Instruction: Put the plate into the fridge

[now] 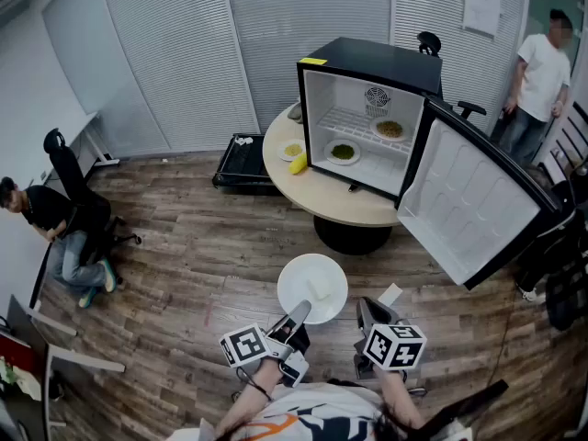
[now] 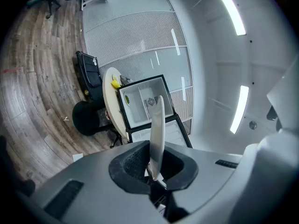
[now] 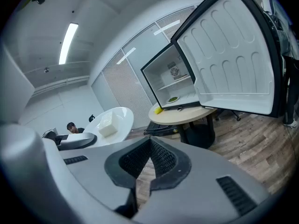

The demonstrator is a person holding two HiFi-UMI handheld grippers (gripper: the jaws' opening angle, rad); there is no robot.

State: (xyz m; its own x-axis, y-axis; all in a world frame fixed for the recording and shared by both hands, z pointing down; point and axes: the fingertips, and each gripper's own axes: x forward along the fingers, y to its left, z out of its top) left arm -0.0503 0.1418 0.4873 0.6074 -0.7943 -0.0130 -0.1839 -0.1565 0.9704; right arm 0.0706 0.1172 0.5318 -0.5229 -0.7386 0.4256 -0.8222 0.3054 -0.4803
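A white plate (image 1: 312,288) with a pale block of food (image 1: 321,289) on it hangs over the wooden floor. My left gripper (image 1: 299,318) is shut on its near rim. In the left gripper view the plate (image 2: 156,122) stands edge-on between the pads. My right gripper (image 1: 365,312) is just right of the plate, shut and empty. In the right gripper view the plate (image 3: 111,123) shows at the left. The small black fridge (image 1: 367,108) stands on a round table (image 1: 317,196), its door (image 1: 473,200) swung wide open to the right.
Two plates of food (image 1: 343,152) lie inside the fridge. A small dish (image 1: 292,150) and a yellow corn cob (image 1: 299,163) are on the table. A black crate (image 1: 243,162) sits behind it. A person sits at left (image 1: 55,223), another stands at right (image 1: 542,72).
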